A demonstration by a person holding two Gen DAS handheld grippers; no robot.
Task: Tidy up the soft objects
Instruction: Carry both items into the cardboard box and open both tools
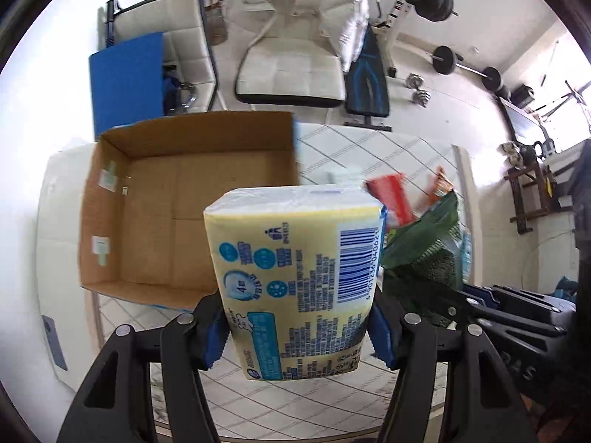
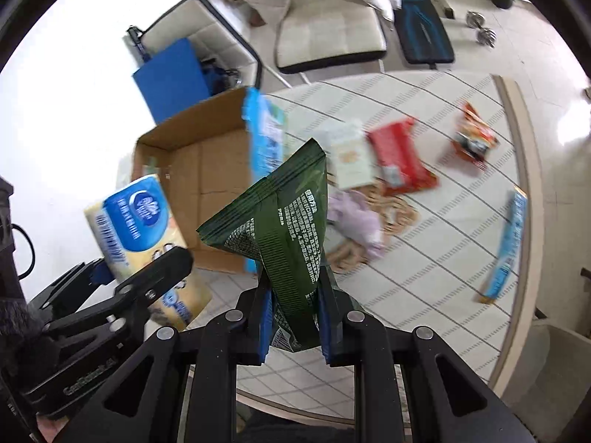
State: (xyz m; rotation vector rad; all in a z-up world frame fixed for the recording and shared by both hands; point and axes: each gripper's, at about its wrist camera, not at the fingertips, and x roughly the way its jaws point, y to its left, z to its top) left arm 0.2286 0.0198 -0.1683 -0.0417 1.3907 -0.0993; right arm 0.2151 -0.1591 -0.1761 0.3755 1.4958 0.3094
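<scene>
1. The left gripper [image 1: 297, 336] is clenched on a yellow tissue pack [image 1: 295, 280], its blue pads pressing the pack's two sides near the lower end, and holds the pack in the air.
2. The face of the pack turned to the left wrist camera carries a blue barcode with the digits 6901236040621, a round badge with a "4", and blocks of blue Chinese print too small to read.
3. In the right wrist view the same pack shows a blue oval logo on its front; the lettering there is blurred.
4. Ahead of the left gripper and a little to its left, an open cardboard box [image 1: 177, 199] stands on the tiled table [image 1: 295, 406]; no items show on its visible floor.
5. The right gripper [image 2: 295, 317] is clenched on a dark green pouch [image 2: 284, 232], pinched at its lower end and lifted off the table; its white Chinese print is not legible.
6. The box lies ahead-left of the right gripper.
7. Ahead-right of it, on the table, lie a red packet [image 2: 400, 158], a white pack [image 2: 349, 155], an orange snack bag [image 2: 474, 136] and a pale lilac cloth [image 2: 356, 221].
8. Far right lies a long blue packet [image 2: 508, 243], its text blurred.
9. The left tool's body bears embossed lettering, not clearly readable.
</scene>
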